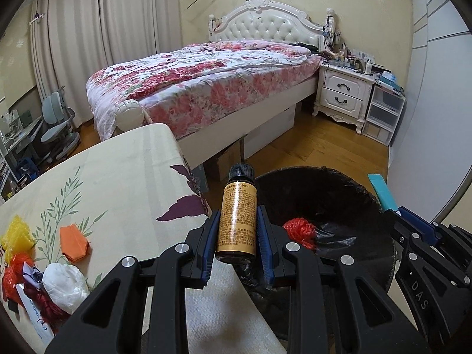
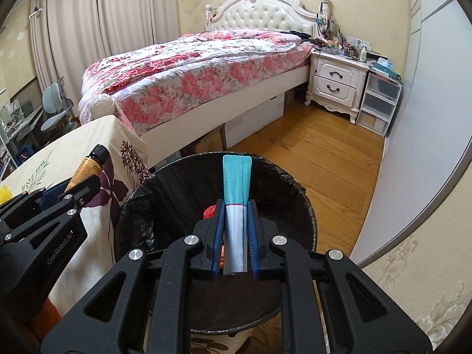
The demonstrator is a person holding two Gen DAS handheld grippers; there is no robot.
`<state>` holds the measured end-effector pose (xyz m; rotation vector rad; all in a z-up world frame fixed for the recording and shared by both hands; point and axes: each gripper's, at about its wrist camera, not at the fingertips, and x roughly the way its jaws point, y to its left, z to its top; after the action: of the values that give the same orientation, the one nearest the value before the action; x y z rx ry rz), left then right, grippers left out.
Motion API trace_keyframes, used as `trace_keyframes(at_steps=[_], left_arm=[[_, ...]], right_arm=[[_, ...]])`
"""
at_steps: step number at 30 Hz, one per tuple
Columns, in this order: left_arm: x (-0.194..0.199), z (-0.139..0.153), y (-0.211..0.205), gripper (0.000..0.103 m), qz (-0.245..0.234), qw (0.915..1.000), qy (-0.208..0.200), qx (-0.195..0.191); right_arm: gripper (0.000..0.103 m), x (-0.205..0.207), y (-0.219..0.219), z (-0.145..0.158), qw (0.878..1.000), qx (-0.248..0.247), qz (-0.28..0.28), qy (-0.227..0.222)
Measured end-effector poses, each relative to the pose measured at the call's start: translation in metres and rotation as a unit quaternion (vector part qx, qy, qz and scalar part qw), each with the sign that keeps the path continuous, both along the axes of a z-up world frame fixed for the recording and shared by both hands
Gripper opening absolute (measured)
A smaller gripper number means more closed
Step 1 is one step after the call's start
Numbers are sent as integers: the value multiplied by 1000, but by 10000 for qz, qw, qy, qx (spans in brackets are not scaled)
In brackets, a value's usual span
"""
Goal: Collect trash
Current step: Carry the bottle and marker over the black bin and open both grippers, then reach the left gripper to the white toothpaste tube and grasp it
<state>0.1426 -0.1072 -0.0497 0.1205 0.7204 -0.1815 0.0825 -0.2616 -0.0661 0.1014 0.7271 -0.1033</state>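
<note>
Taking the bin (image 2: 165, 183) with its black liner as the landmark: farthest to its left, on the table (image 1: 124, 159) with the leaf-patterned cloth, lies the trash not yet collected, namely a yellow net (image 1: 16, 234), an orange folded paper (image 1: 75, 243), a white crumpled wad (image 1: 65, 286) and some red scraps (image 1: 11, 277) bunched at the table's near corner.

Closer to the bin, just at its left rim, the left gripper (image 1: 237, 233) has its fingers closed narrow on a small brown bottle (image 1: 237, 218). The bottle sits between the blue pads with its long axis running along the fingers, black cap pointing forward and away, base toward the camera. It seems held over the gap between table edge and bin so that a short shift rightward would bring it above the opening.

Inside the bin a red net ball (image 1: 299, 231) already rests on the liner.

Over the bin's mouth, the right gripper (image 2: 236, 233) pinches a flattened teal and white packet (image 2: 236, 194), fingers narrow on its white lower part. Its long axis also follows the fingers, teal end pointing forward toward the bin's far rim. Held there, it looks ready to fall straight in once the fingers part.
</note>
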Motion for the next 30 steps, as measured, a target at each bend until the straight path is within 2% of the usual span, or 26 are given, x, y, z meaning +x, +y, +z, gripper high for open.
trace_keyframes(at_steps=[5, 7, 9, 10, 14, 20, 22, 25, 30], left_arm=[[5, -4, -3, 28, 33, 10000, 54, 70], [4, -5, -5, 31, 25, 9999, 53, 93], [3, -4, -4, 54, 69, 9999, 12, 92], [3, -3, -2, 58, 101, 9999, -3, 80], [2, -2, 1, 72, 187, 9998, -30, 93], [0, 3, 8, 79, 336, 9994, -60, 62], [-3, 6, 12, 80, 402, 9992, -61, 49], [-10, 13, 21, 81, 480, 9988, -86, 44], [-25, 20, 41, 82, 611, 9980, -116, 138]], right_arm=[[16, 2, -1, -4, 10000, -21, 14, 56], [19, 3, -1, -4, 10000, -43, 10, 58], [23, 4, -2, -2, 10000, -28, -21, 32], [27, 4, -3, -2, 10000, -35, -50, 21], [28, 3, -4, -1, 9999, -84, -132, 23], [41, -5, -6, 5, 9995, -161, -275, -47], [51, -8, -6, 8, 9993, -195, -319, -79], [57, -12, -4, 13, 9992, -224, -322, -119], [59, -22, 7, 20, 9994, -197, -238, -172]])
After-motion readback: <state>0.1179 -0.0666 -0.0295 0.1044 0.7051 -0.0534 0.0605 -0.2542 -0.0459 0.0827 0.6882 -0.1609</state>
